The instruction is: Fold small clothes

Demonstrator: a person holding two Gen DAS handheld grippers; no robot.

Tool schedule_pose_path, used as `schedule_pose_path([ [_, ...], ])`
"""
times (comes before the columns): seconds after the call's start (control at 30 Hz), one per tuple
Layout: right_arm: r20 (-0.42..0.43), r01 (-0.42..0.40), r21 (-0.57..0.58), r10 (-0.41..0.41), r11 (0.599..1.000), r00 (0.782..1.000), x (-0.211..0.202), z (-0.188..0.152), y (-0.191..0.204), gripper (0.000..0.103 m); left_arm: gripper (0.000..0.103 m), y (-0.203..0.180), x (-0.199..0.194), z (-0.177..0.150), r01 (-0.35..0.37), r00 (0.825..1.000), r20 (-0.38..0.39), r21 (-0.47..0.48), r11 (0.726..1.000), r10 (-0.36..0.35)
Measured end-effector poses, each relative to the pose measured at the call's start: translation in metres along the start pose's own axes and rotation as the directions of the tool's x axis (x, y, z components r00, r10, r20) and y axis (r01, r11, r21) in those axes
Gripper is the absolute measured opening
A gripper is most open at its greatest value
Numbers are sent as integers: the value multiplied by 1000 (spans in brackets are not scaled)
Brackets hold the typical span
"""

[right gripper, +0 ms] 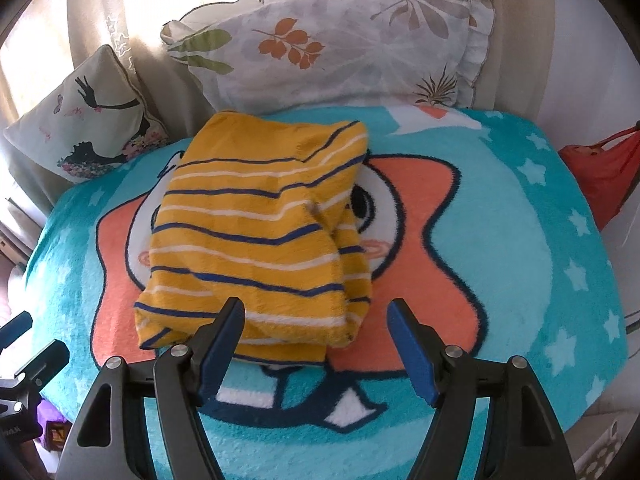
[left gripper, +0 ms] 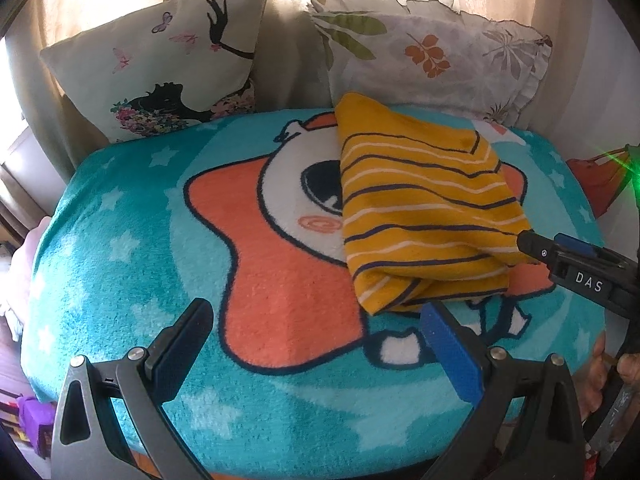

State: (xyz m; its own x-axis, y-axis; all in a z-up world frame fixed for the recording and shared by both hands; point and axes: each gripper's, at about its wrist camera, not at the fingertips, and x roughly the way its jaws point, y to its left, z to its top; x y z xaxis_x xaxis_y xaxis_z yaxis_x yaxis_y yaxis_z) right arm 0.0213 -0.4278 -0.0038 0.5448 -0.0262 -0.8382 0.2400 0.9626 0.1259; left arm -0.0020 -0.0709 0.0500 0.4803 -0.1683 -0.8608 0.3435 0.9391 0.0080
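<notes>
Because the yellow striped garment point(right gripper: 256, 236) already lies doubled over itself near the middle of the teal cartoon blanket point(right gripper: 520, 240), with its thick folded edge toward the near side, it looks well along in the folding — probably one more fold or a tidy-up remains. Two pillows point(right gripper: 340, 48) stand at the far edge, clear of the work. The right gripper point(right gripper: 316, 332) hovers at the garment's near edge, fingers spread wide and holding nothing; the left-hand finger overlaps the cloth in its own view. The left gripper point(left gripper: 320, 328) waits to the left, wide and empty.
</notes>
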Motion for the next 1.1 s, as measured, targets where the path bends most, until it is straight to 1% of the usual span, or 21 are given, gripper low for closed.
schedule_pose_path([
  [0.27,-3,-18,-43,18,999,1000,4,-4,-1,78,103,-18,4,2,-12,1000,-12,0,1000,12],
  [0.43,13,11,-105,-9,994,1000,2,-8,4,78,103,-26,7,2,17,999,-27,-15,1000,-17],
  [0.6,20,20,-125,-18,992,1000,-1,-11,2,78,103,-36,9,3,32,999,-30,-21,999,-33],
  [0.77,36,80,-153,-75,985,997,-4,-13,0,78,103,-49,9,5,44,999,-23,0,999,-44],
  [0.93,60,153,-186,-144,971,988,-8,-15,-1,80,103,-60,13,8,52,998,-33,32,998,-51],
  [1.1,63,188,-193,-179,963,982,-9,-17,-5,81,103,-69,14,9,49,998,-37,66,997,-47],
])
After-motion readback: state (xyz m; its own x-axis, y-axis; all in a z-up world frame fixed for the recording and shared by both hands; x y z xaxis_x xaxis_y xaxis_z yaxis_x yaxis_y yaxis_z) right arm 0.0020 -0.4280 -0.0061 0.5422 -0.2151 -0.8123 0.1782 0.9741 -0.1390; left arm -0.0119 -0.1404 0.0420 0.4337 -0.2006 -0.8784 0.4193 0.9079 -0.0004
